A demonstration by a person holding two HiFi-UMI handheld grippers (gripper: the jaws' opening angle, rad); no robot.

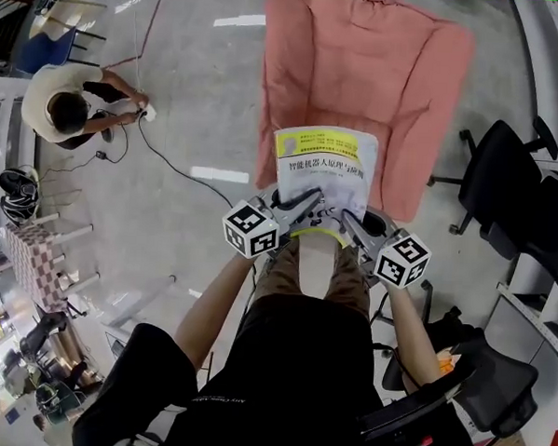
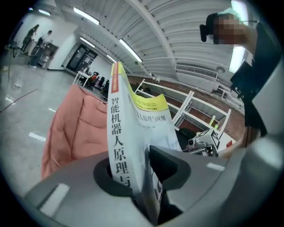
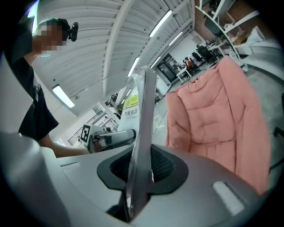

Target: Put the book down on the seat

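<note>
Both pairs of jaws are clamped on the book (image 1: 324,166): the left gripper (image 1: 300,207) at its spine, the right gripper (image 1: 352,221) at its page edge. The book is held over the front of the pink padded seat (image 1: 362,63). Black office chairs (image 1: 505,183) stand to the right.

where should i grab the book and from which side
The book is flat and wide, so take its near edge from the person's side, one corner each: left gripper at the thick spine, right gripper on the thin page side.
</note>
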